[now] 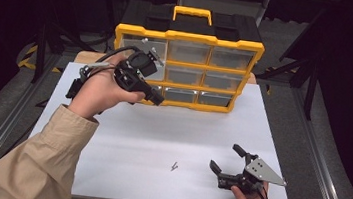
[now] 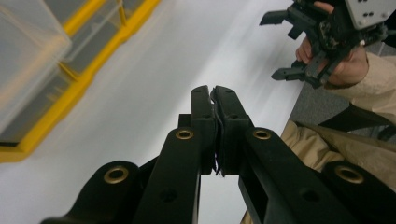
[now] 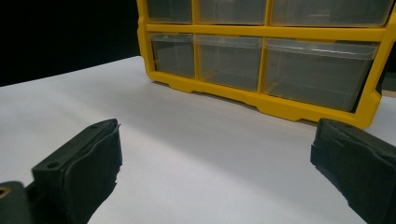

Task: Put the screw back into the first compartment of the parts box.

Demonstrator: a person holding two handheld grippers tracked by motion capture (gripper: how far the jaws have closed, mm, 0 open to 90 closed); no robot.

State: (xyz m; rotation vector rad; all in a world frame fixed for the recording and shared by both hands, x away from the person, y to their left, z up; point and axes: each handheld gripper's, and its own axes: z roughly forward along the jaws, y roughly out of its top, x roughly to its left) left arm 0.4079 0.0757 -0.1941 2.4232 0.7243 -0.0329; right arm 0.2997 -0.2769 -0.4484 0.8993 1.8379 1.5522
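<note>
One yellow-framed drawer cabinet (image 1: 186, 70) stands upright at the far edge of my white table (image 1: 160, 133), black top, one yellow carry handle (image 1: 192, 14). I count nine clear drawers, three rows of three.

My left gripper (image 1: 156, 97) is raised in front of the cabinet's left column, tips at the bottom row. Whether it touches the frame, I cannot tell. In the left gripper view its two jaws are pressed together with nothing visibly between them.

My right gripper (image 1: 225, 161) sits low over the near right part of the table, well apart from the cabinet. Its jaws stand wide apart and hold nothing; its view looks across bare table toward the cabinet's lower drawers.

One small metal piece (image 1: 174, 166), perhaps a screw, lies on the table, left of the right gripper.
</note>
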